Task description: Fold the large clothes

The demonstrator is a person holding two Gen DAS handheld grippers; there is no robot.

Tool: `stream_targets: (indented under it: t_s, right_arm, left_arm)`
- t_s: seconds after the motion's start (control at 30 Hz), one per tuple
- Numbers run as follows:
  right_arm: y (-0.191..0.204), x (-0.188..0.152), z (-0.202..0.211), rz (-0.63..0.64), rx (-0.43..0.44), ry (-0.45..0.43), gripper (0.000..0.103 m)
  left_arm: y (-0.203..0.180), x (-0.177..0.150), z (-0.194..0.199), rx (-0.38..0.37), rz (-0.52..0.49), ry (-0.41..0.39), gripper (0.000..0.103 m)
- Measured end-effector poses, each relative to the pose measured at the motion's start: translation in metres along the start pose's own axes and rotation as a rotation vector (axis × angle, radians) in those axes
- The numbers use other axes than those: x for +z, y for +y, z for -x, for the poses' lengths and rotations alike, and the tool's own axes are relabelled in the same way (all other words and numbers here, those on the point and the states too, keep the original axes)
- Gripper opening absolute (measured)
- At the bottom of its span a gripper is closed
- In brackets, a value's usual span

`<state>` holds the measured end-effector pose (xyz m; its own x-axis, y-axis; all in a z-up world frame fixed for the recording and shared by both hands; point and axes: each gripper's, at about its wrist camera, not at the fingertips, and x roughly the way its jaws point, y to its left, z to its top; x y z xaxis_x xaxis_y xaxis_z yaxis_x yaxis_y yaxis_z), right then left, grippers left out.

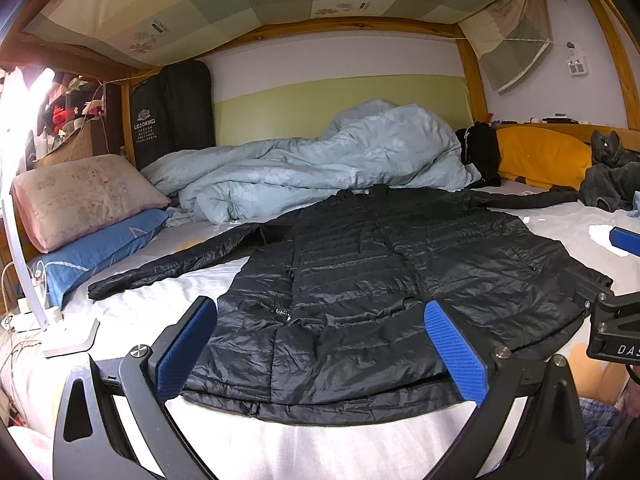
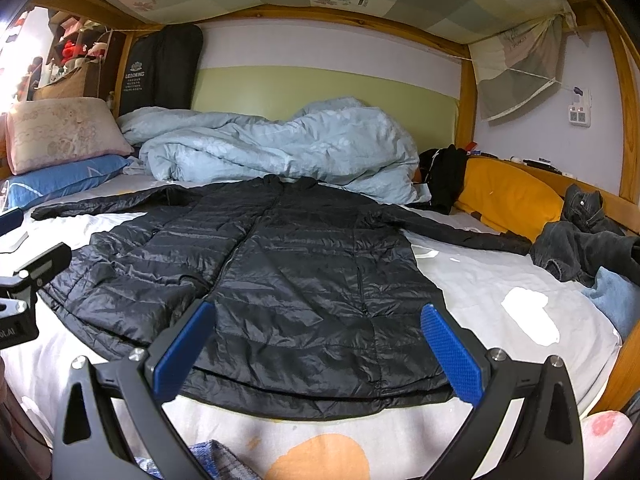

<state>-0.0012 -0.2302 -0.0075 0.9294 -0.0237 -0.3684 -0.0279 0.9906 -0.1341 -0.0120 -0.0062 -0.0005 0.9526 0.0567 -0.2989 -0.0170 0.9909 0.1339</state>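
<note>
A long black quilted puffer coat [image 1: 380, 280] lies flat and face up on the bed, hem toward me, both sleeves spread out sideways. It also shows in the right wrist view [image 2: 280, 280]. My left gripper [image 1: 320, 320] is open and empty, hovering above the hem on the coat's left half. My right gripper [image 2: 318, 324] is open and empty above the hem on the coat's right half. The right gripper's body shows at the right edge of the left wrist view [image 1: 616, 320].
A crumpled light blue duvet [image 1: 320, 160] lies behind the coat. Pink and blue pillows [image 1: 80, 200] are stacked at the left. A yellow cushion [image 2: 508, 196] and dark jeans [image 2: 584, 240] lie at the right. A white lamp base [image 1: 72, 340] stands at the left bed edge.
</note>
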Motion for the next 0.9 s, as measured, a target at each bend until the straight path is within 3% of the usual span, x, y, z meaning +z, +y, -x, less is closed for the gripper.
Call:
stream_targets:
  t_s: [0.53, 0.7, 0.9]
  right_arm:
    - [-0.0016, -0.0004, -0.0003, -0.01, 0.011, 0.021, 0.103]
    - [-0.0027, 0.0006, 0.0019, -0.009, -0.041, 0.002, 0.103]
    - [-0.0045, 0.0002, 0.0026, -0.016, -0.031, 0.01, 0.103]
  left_arm:
    - [0.0025, 0.0001, 0.0009, -0.002, -0.001, 0.004, 0.103]
    - [-0.0031, -0.0005, -0.0031, 0.011, -0.044, 0.007, 0.103]
    - [-0.0061, -0.0017, -0.0057, -0.002, -0.043, 0.022, 0.103]
